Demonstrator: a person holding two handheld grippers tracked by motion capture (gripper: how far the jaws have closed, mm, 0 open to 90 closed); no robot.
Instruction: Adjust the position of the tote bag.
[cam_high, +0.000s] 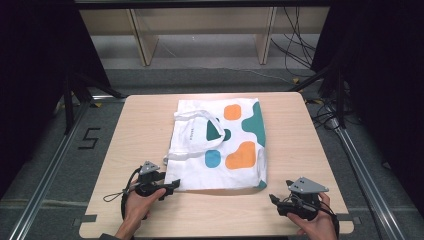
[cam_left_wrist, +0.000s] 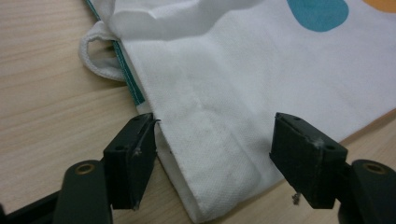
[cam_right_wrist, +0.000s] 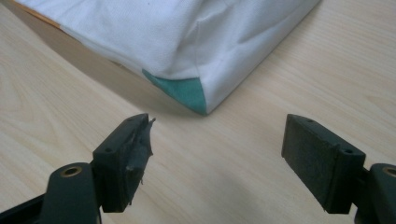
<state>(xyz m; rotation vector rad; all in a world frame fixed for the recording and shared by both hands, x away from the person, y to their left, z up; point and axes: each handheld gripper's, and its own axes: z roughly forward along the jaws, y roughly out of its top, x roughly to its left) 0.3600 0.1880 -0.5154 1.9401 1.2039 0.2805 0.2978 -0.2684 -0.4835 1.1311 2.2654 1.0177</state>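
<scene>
A white tote bag (cam_high: 220, 145) printed with orange and teal blobs lies flat on the wooden table (cam_high: 145, 125), its handles to the left. My left gripper (cam_high: 174, 185) sits at the bag's near left corner. In the left gripper view the jaws of the left gripper (cam_left_wrist: 215, 154) stand apart on either side of the bag's hemmed corner (cam_left_wrist: 210, 177), with the left pad at the fabric's edge and the right pad clear of it. A handle loop (cam_left_wrist: 93, 60) lies beyond. My right gripper (cam_high: 273, 200) is open a short way before the bag's teal near right corner (cam_right_wrist: 180, 91), nothing between its jaws (cam_right_wrist: 217, 149).
The table's front edge runs just behind both hands. A wooden shelf frame (cam_high: 200, 30) stands beyond the table, with cables (cam_high: 295, 45) on the floor at the back right. Metal rails (cam_high: 50, 170) run along both sides of the table.
</scene>
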